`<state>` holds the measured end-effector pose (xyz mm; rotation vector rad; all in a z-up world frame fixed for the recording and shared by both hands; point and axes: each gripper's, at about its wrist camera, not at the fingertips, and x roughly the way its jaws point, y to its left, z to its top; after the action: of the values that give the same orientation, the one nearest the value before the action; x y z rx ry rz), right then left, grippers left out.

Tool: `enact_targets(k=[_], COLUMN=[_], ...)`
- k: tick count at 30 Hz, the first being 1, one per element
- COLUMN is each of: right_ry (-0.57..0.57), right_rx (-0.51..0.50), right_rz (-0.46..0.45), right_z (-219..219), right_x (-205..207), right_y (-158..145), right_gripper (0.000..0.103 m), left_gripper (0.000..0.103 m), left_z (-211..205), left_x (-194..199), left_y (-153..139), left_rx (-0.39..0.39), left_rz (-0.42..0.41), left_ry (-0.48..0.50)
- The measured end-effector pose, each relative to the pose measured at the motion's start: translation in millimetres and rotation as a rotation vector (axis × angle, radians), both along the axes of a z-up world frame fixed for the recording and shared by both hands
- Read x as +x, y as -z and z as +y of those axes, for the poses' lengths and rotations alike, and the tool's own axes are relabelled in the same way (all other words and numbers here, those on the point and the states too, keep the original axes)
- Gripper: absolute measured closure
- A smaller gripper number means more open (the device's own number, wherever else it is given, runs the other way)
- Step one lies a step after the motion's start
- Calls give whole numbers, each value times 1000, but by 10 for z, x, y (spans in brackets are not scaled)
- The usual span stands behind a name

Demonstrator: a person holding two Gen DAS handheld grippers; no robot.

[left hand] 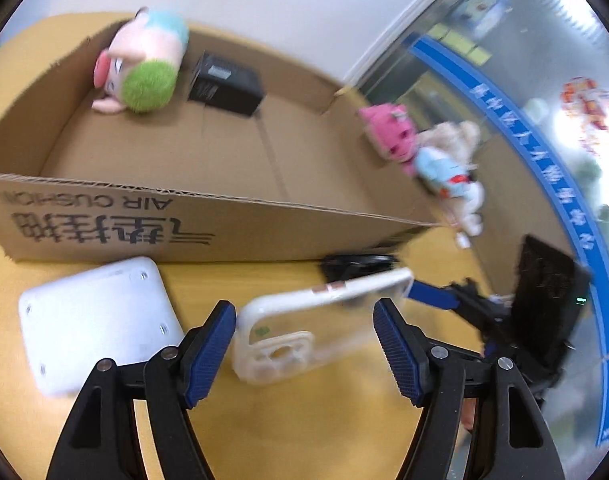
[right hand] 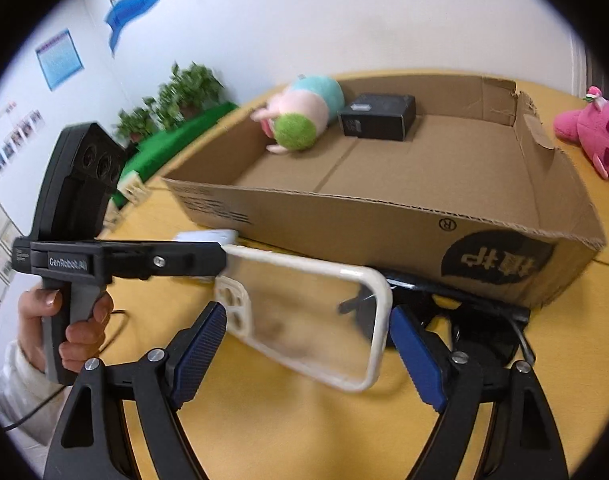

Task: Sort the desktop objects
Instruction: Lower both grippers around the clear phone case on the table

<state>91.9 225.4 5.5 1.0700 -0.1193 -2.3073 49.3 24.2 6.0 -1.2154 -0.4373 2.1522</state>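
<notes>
straddling a clear phone case with a white rim (left hand: 324, 320) from both ends, lying near the front wall of a shallow brown cardboard box (left hand: 104, 216) on the yellow worktop (left hand: 288, 432). left gripper (left hand: 304, 320) with jaws apart, blue pads flanking the camera-cutout end, seemingly not pressing. right gripper (right hand: 308, 328) likewise spread wide, one pad close against the case's rim, contact impossible to confirm through the blur; not clamped, as far as can be told. case tilted, far edge apparently off the worktop in the right wrist view, probably propped for an edge grasp, since flat and thin means hard to pinch from above. already inside the box: a pink-and-blue plush with a green head (left hand: 144, 60) and a small black carton (left hand: 224, 84), likely sorted. outside and waiting: a pink plush (right hand: 592, 132), a white rounded flat device (left hand: 92, 320), a black cabled object (right hand: 464, 320).
</notes>
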Motion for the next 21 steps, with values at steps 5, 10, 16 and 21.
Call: enact_targets(k=[5, 10, 16, 21], right_ry=[-48, 12, 94, 104], right_rx=[-71, -10, 73, 172], right_rz=[3, -38, -57, -64], right_z=[67, 134, 131, -2], right_x=[370, 411, 216, 132], right_y=[-16, 170, 324, 482], right_gripper=[18, 18, 43, 76], left_gripper=[33, 34, 60, 76], left_z=[-50, -67, -8, 69], left_x=[294, 272, 109, 166], left_y=[-4, 228, 475, 504], left_rx=[1, -48, -121, -197], left_rz=[10, -64, -127, -79], left_ry=[51, 3, -34, -22])
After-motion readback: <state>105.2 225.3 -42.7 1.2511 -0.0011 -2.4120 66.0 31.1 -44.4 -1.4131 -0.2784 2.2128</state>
